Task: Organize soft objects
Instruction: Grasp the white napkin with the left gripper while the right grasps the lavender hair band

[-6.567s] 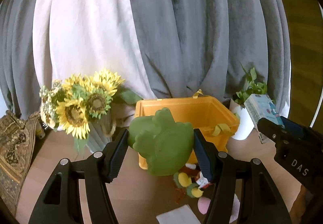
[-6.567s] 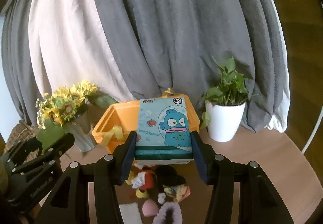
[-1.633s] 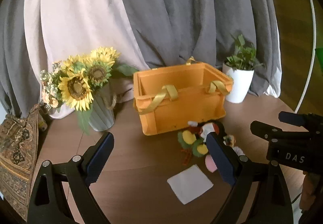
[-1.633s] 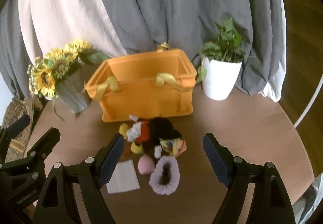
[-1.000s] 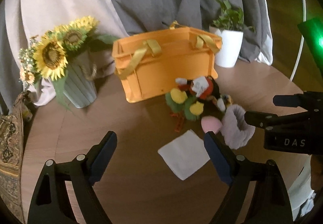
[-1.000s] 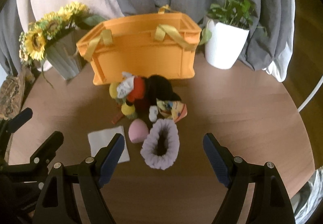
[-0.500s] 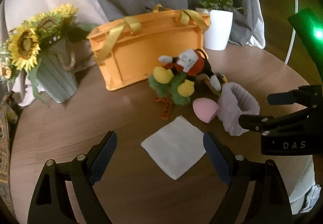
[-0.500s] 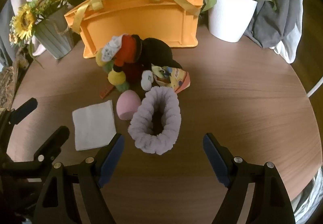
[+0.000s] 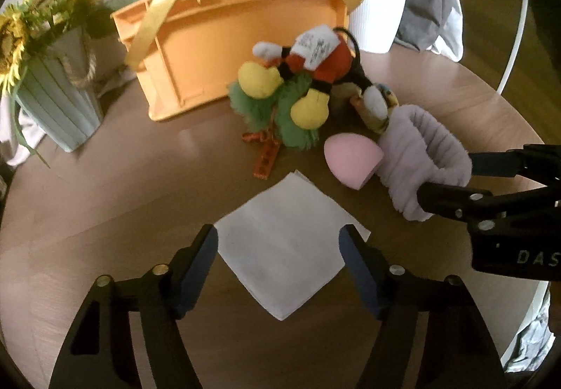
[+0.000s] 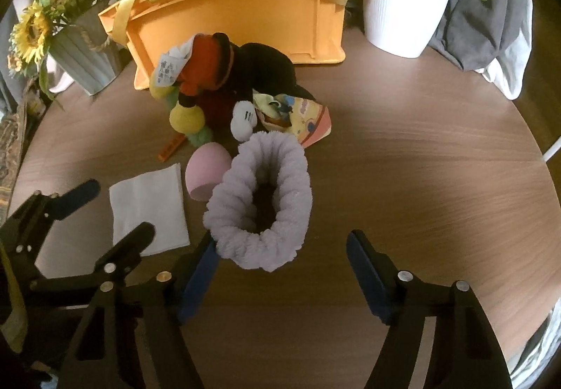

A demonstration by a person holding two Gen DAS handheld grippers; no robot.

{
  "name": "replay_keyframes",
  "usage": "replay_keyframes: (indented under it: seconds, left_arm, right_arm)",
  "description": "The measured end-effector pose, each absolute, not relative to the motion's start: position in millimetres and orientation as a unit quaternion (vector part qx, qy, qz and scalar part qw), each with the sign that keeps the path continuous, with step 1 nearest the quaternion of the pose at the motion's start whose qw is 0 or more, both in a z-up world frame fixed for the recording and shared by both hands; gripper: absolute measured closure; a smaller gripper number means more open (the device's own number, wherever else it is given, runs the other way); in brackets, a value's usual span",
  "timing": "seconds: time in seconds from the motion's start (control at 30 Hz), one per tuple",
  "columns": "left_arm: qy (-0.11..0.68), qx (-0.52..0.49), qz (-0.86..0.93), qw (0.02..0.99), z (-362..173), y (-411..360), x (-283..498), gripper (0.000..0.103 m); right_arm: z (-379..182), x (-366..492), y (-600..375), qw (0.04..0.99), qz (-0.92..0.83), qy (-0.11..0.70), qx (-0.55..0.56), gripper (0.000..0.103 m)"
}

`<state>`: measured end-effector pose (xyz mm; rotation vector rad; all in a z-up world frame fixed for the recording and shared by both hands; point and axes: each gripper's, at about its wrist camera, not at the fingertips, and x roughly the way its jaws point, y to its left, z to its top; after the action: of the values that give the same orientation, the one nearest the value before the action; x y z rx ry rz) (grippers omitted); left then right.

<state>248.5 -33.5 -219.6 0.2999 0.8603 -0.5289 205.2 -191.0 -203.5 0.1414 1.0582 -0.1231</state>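
Both grippers dropped: left gripper (image 9: pixel 280 241) over napkin (image 9: pixel 287 245).

Below my tongs the round wooden surface (image 10: pixel 403 157) carries everything. A folded white napkin (image 9: pixel 289 245) lies flat nearest me, with a pink egg-shaped sponge (image 9: pixel 350 161) just beside it, touching a fluffy lilac headband (image 10: pixel 261 199). Behind them sits a heap of plush toys (image 10: pixel 224 73) with a small printed pouch (image 10: pixel 298 117) at its edge and an orange strip (image 9: pixel 266 157) poking out. Farther back stand an orange crate (image 10: pixel 238 14), a white plant pot (image 10: pixel 403 12) and a ribbed vase of sunflowers (image 9: pixel 56 101).
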Motion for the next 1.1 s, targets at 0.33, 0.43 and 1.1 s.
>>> replay_keyframes:
  seconds: [0.33, 0.43, 1.1]
  left_arm:
    - [0.431, 0.122, -0.253, 0.857, -228, -35, 246, 0.059]
    - [0.432, 0.116, -0.249, 0.859, -227, -35, 245, 0.074]
    - [0.404, 0.047, -0.231, 0.884, -175, -19, 223, 0.093]
  right_arm:
    - [-205, 206, -187, 0.861, -0.034, 0.503, 0.067, 0.057]
    - [-205, 206, -187, 0.861, -0.029, 0.503, 0.068, 0.063]
    - [-183, 187, -193, 0.872, -0.004, 0.482, 0.087, 0.076]
